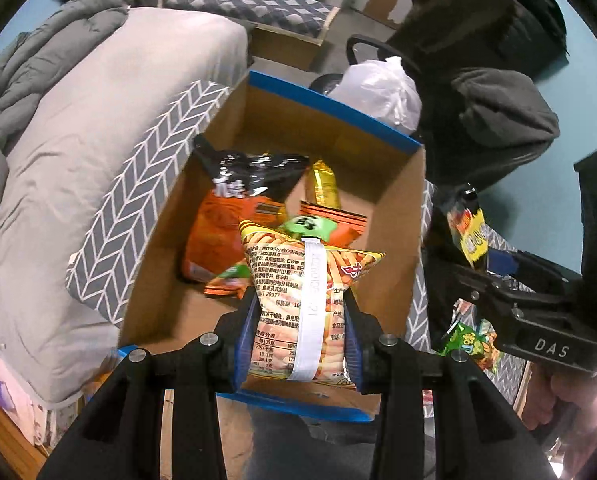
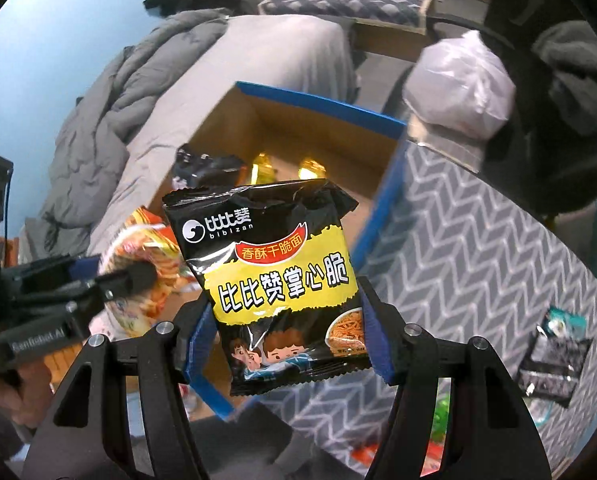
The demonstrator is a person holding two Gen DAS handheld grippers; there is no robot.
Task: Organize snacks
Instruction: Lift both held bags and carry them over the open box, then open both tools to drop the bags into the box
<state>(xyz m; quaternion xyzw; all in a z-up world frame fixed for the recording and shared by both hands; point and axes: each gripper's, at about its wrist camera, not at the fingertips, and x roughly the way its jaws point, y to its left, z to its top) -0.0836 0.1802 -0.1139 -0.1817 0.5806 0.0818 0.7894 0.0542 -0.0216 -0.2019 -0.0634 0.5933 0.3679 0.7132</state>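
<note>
My left gripper (image 1: 300,320) is shut on an orange fries-print snack bag (image 1: 302,300) and holds it above the near end of an open cardboard box (image 1: 398,216) with blue rims. Inside the box lie a black-and-orange bag (image 1: 238,200), a gold packet (image 1: 322,184) and an orange-and-green packet (image 1: 326,228). My right gripper (image 2: 288,336) is shut on a black-and-yellow crispy noodle bag (image 2: 274,280), held up in front of the box (image 2: 298,120). The right gripper also shows at the right in the left wrist view (image 1: 482,264).
The box stands on a grey chevron-patterned surface (image 2: 478,248). A grey pillow and quilt (image 1: 78,140) lie to the left. A white plastic bag (image 1: 382,88) sits behind the box. A dark packet (image 2: 554,364) and a green packet (image 1: 470,344) lie on the chevron surface at right.
</note>
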